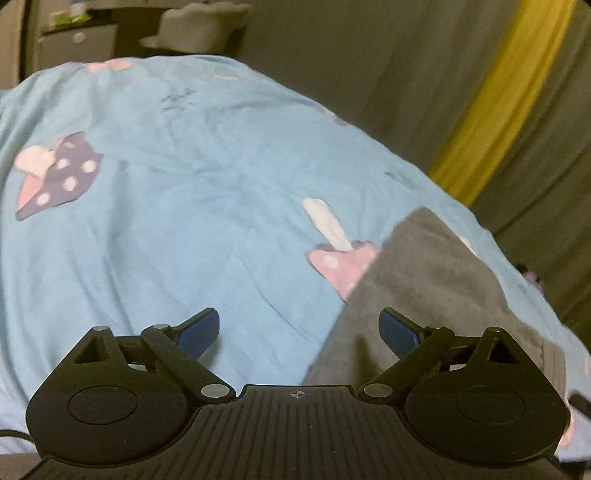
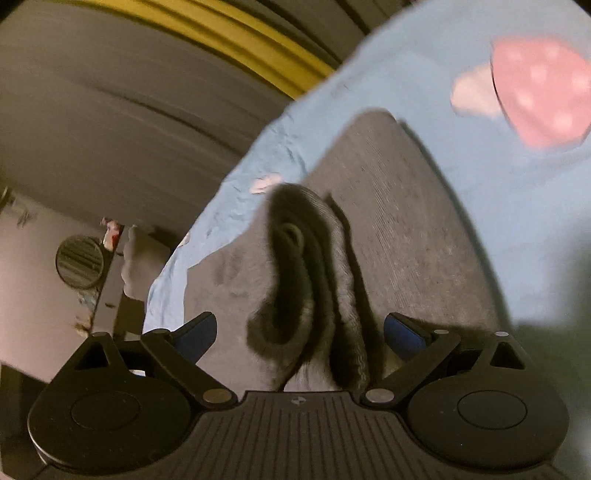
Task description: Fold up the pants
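Note:
Grey pants (image 1: 424,280) lie on a light blue bedsheet (image 1: 184,184) with mushroom prints. In the left wrist view my left gripper (image 1: 299,332) is open just above the sheet, its right blue finger (image 1: 399,332) over the pants' left edge. In the right wrist view my right gripper (image 2: 299,332) is open with its jaws wide apart. A bunched dark fold of the pants (image 2: 306,277) rises between its blue fingers (image 2: 195,332), and flat grey cloth (image 2: 399,229) spreads beyond. Nothing is pinched.
Grey curtains with a yellow stripe (image 1: 491,99) hang behind the bed. A grey chair (image 1: 199,26) and a cabinet (image 1: 77,44) stand at the far left. A round dark fan-like object (image 2: 79,262) stands beside the bed edge (image 2: 166,288).

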`<state>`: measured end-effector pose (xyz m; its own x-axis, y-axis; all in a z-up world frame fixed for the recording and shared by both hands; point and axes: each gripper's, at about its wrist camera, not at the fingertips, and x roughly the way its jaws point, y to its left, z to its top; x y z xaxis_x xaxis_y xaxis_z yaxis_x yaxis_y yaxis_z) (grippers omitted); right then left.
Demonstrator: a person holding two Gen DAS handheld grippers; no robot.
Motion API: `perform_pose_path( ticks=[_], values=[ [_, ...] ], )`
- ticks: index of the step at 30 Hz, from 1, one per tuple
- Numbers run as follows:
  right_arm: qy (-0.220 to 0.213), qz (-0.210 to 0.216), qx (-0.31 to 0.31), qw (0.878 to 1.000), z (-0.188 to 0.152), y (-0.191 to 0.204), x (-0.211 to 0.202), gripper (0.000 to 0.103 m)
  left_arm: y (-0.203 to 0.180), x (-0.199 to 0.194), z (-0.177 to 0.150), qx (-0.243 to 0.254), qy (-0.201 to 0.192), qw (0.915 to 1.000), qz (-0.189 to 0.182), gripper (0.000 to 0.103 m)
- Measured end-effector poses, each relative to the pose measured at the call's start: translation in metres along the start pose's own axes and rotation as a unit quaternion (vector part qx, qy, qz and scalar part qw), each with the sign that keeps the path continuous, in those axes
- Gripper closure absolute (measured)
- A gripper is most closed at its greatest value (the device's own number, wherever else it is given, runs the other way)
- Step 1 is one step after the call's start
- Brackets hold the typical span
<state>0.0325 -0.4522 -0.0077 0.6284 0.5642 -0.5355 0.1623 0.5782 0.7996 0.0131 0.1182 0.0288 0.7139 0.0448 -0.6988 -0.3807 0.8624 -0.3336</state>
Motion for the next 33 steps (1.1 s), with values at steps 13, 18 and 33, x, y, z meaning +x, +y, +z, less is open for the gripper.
perform_pose_path(
  ticks=[13, 18, 33],
  values=[
    [0.055, 0.007, 0.004, 0.998, 0.010, 0.021, 0.047, 0.013, 0.001, 0.004, -0.001, -0.003, 0.002, 1.0000, 0.001, 0.005],
    [0.039, -0.061, -0.074, 0.995, 0.002, 0.053, 0.049, 0.061, -0.001, 0.002, -0.002, -0.003, -0.010, 0.9999, 0.008, 0.005],
    [-0.052, 0.014, -0.086, 0.995, 0.027, 0.094, -0.020, 0.063, -0.003, -0.004, -0.004, -0.001, -0.013, 0.9999, 0.010, 0.005]
  ],
)
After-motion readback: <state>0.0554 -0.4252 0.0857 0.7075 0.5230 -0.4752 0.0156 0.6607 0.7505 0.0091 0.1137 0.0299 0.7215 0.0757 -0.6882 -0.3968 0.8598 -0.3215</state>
